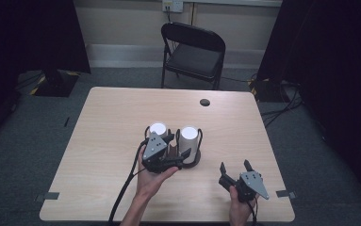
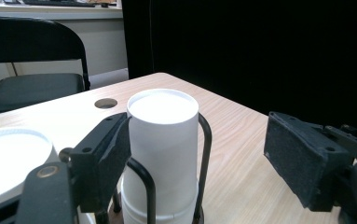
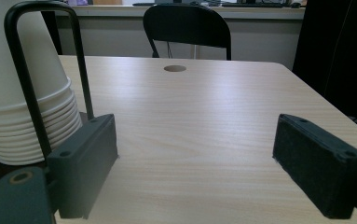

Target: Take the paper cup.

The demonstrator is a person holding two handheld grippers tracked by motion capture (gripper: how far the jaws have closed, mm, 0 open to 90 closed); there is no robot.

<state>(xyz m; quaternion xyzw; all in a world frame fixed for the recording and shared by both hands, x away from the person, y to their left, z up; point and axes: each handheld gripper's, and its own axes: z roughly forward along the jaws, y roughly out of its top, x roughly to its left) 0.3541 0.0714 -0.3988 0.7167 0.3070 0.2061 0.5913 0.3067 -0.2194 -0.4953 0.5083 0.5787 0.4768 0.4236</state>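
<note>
Wooden table [image 1: 112, 141], cup stack [image 1: 189, 141] in wire holder [image 1: 198, 157] at center; left gripper [image 1: 176, 149] spread around stack, pads not pressing, right gripper [image 1: 236, 166] spread idle at 5 o'clock; grasp step, next closing on top cup

cups [image 1: 189, 137]: white | rack [image 2: 205, 154]: black wire | table [image 1: 121, 117]: light wood grain | chair [image 1: 192, 49]: black
</note>
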